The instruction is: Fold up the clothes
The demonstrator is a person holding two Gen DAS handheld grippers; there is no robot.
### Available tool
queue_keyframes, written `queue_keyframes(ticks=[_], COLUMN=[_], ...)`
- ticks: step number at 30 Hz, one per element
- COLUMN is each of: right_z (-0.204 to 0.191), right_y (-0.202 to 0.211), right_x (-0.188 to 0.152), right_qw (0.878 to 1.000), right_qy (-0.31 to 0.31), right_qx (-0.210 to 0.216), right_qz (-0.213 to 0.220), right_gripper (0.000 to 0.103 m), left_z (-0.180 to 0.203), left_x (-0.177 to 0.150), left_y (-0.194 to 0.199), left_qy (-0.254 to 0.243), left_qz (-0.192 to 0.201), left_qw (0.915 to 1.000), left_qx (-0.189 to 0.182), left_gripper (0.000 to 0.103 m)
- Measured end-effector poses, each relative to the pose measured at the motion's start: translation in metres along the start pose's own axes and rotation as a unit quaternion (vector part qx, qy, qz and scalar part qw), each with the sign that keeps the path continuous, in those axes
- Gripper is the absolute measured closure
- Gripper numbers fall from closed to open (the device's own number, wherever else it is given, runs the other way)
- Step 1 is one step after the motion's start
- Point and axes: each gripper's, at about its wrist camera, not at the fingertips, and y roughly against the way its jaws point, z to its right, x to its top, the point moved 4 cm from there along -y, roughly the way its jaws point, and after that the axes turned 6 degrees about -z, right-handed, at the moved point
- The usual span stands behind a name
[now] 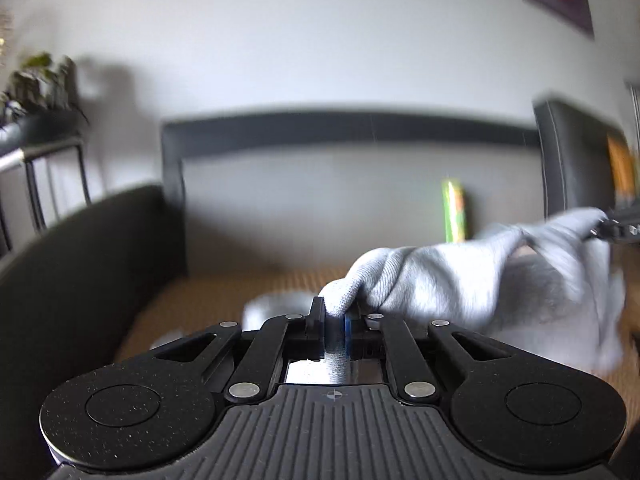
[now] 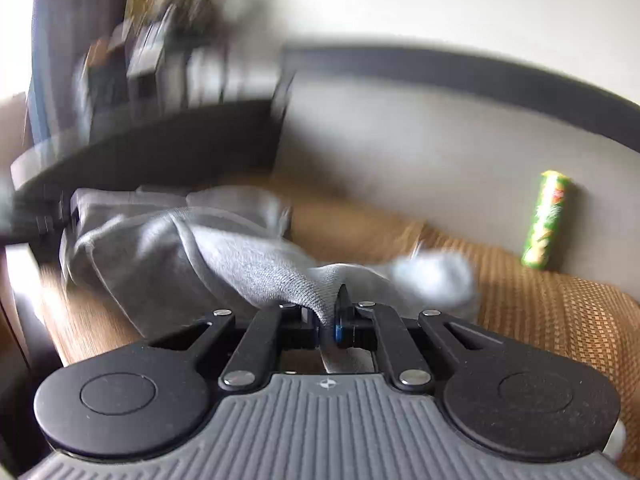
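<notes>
A light grey knit garment (image 1: 480,280) hangs stretched between both grippers above a brown woven surface (image 1: 208,292). My left gripper (image 1: 335,322) is shut on one bunched edge of it. At the far right of the left wrist view the other gripper (image 1: 618,226) pinches the opposite end. In the right wrist view my right gripper (image 2: 330,318) is shut on a fold of the grey garment (image 2: 208,256), which drapes away to the left toward the left gripper (image 2: 40,216). A loose grey end (image 2: 436,276) flaps, blurred, just right of the right gripper's jaws.
A green snack can (image 2: 546,220) stands upright against the pale wall, seen also as the green can (image 1: 454,212). A dark cushioned armrest (image 1: 76,256) borders the left. A dark-framed panel (image 1: 352,128) runs behind. A plant on a rack (image 1: 40,92) stands far left.
</notes>
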Motion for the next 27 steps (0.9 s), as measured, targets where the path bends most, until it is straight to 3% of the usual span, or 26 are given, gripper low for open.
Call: queue_keyframes(ticks=[2,8,15,20,27], right_z=[0.005,-0.011,-0.024,-0.037,-0.048], right_y=[0.028,0.1,0.164,0.21,0.254], right_x=[0.028,0.1,0.155,0.174,0.175], right_qw=[0.999,0.99,0.975,0.964,0.95], right_qy=[-0.027,0.0,0.015,0.033,0.045], right_qx=[-0.002,-0.024,-0.021,-0.015,0.017], right_qz=[0.043,0.136,0.221,0.264,0.308], right_gripper=[0.095,0.096,0.096,0.096,0.096], left_z=[-0.001,-0.003,0.004,0.01,0.011], left_x=[0.03,0.114,0.179,0.201,0.203], left_y=[0.015,0.057,0.115,0.165,0.201], left_qy=[-0.005,0.003,-0.029,-0.049,-0.058], left_qz=[0.036,0.108,0.185,0.225,0.243], left_qw=[0.9993,0.9939,0.9816,0.9728,0.9684], left_qx=[0.006,0.02,0.037,0.027,0.001], left_gripper=[0.099,0.1,0.1,0.099,0.099])
